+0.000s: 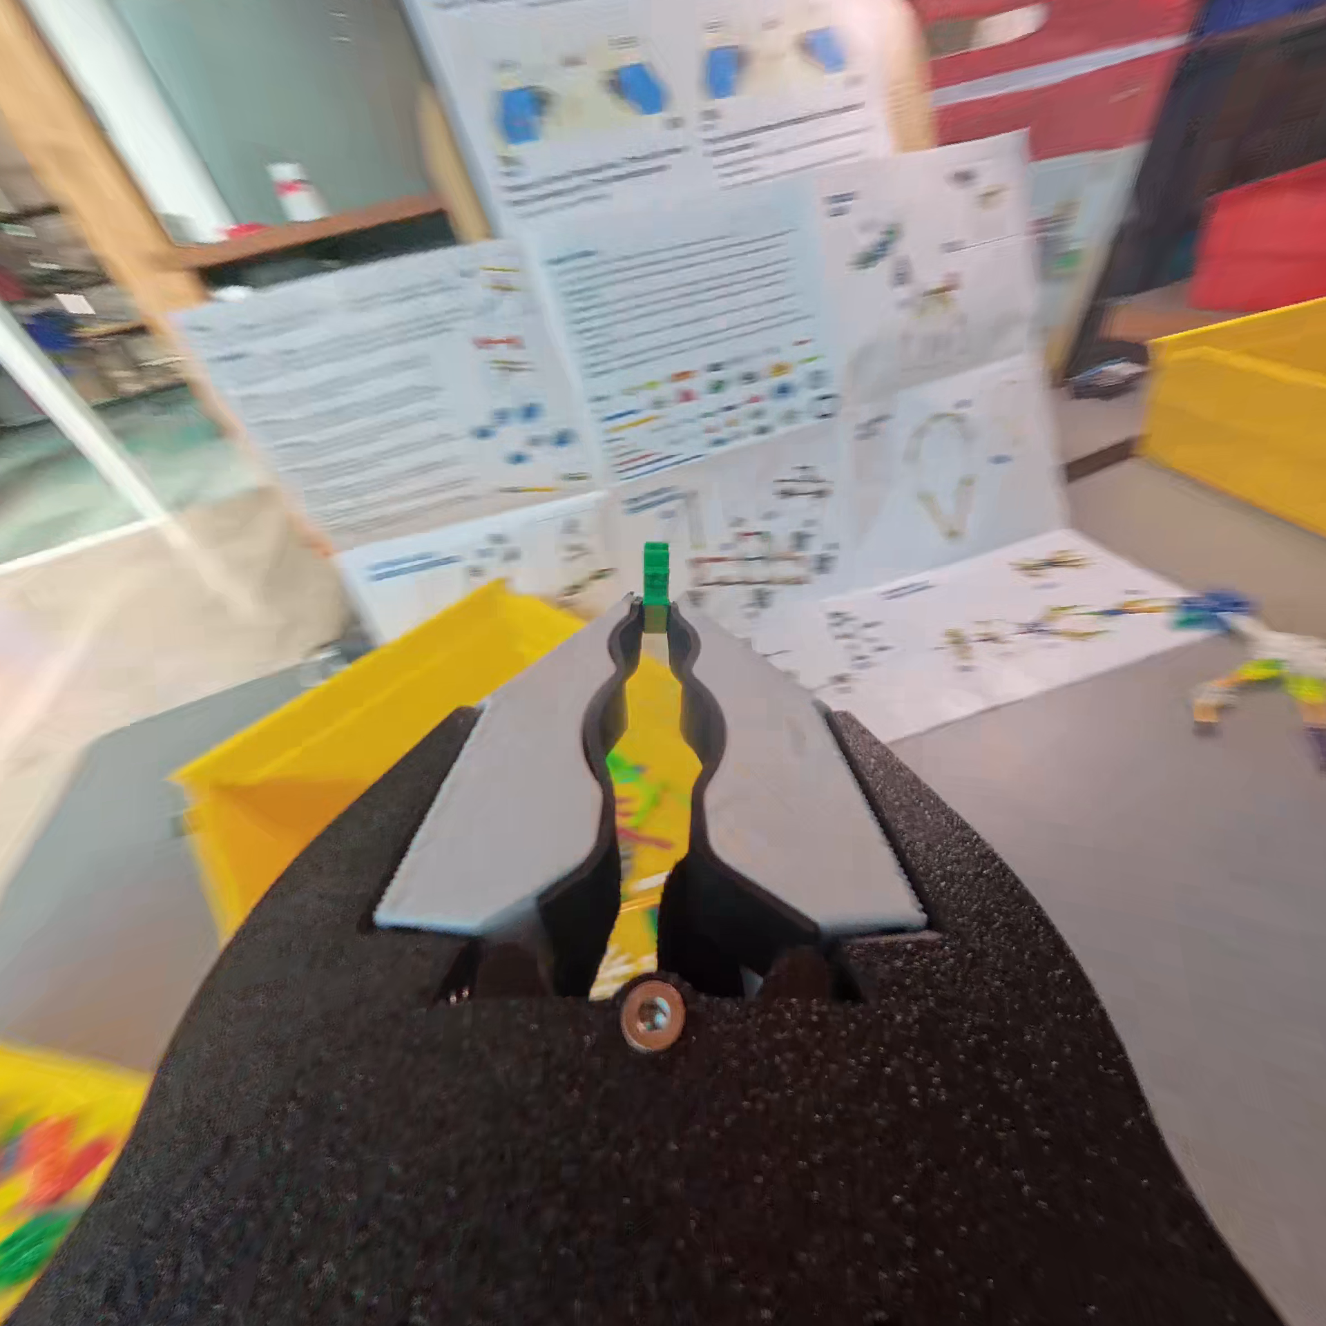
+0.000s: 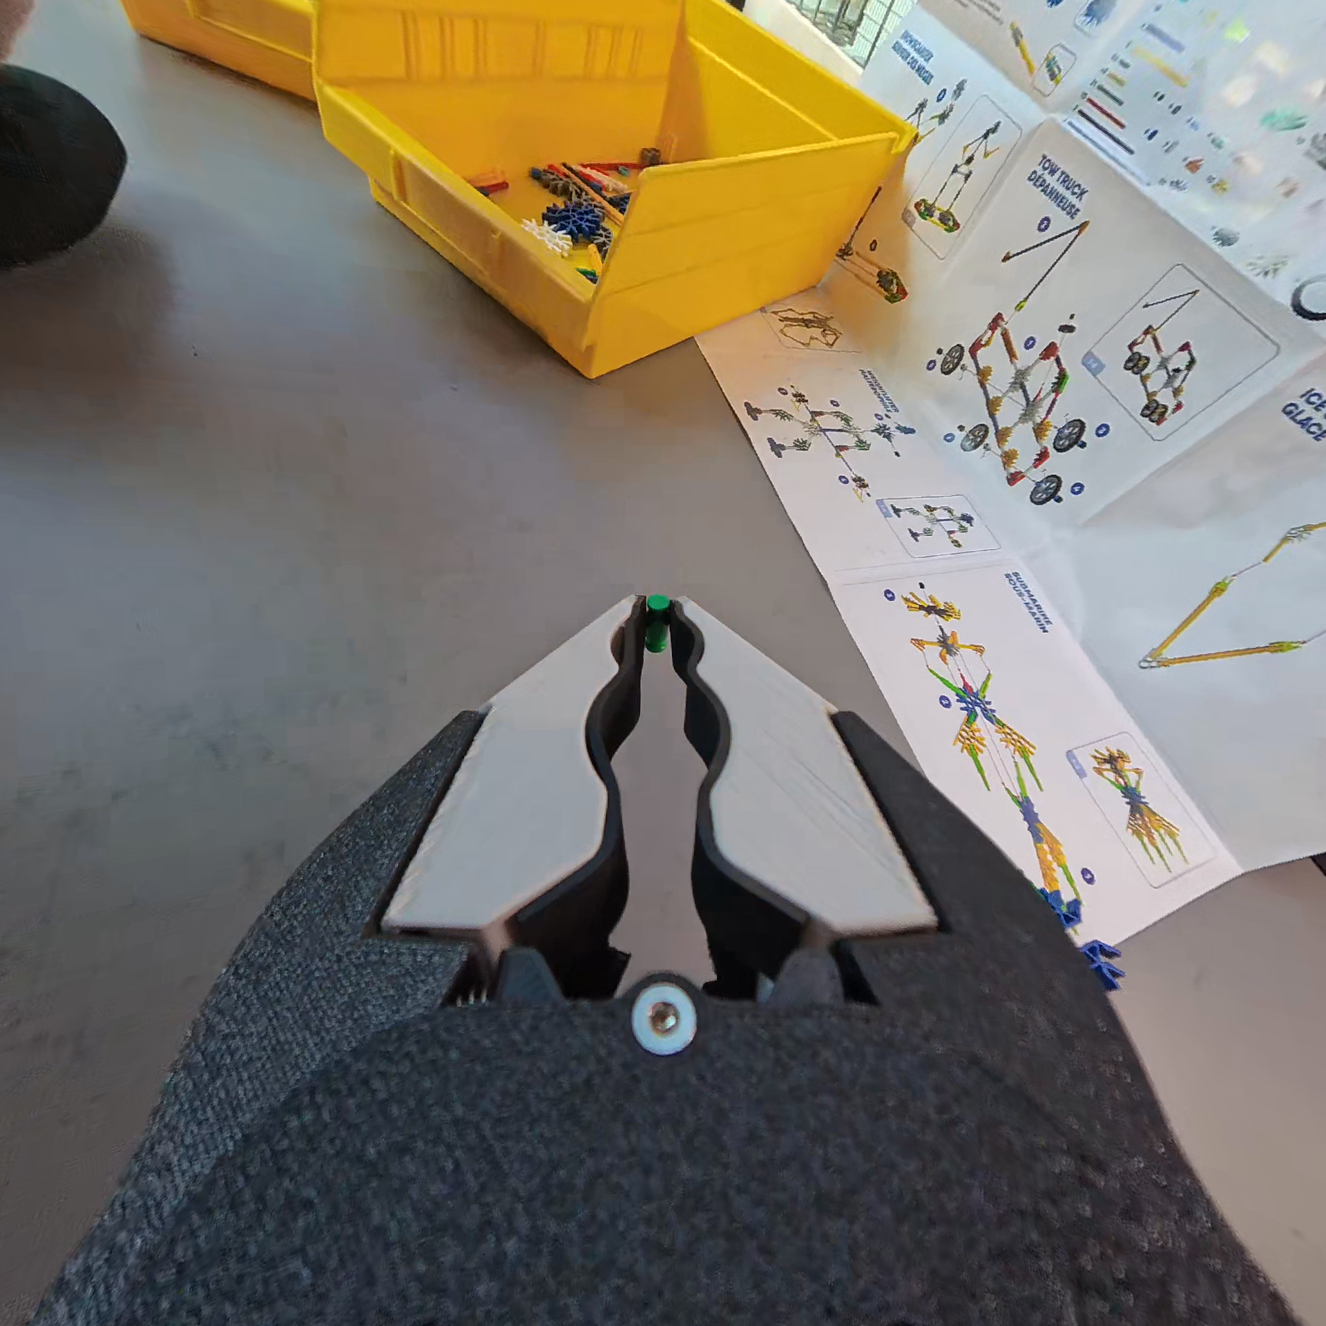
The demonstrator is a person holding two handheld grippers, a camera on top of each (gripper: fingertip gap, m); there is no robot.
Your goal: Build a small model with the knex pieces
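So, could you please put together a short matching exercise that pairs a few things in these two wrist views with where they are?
Things:
1. green connector piece
2. green rod
3. blue and white snowflake connectors
4. instruction sheet

Places:
A. lying inside the yellow bin
B. pinched at the tips of the left tongs
C. spread flat on the grey table
D. pinched at the tips of the right tongs

Pairs: 1-B, 2-D, 3-A, 4-C
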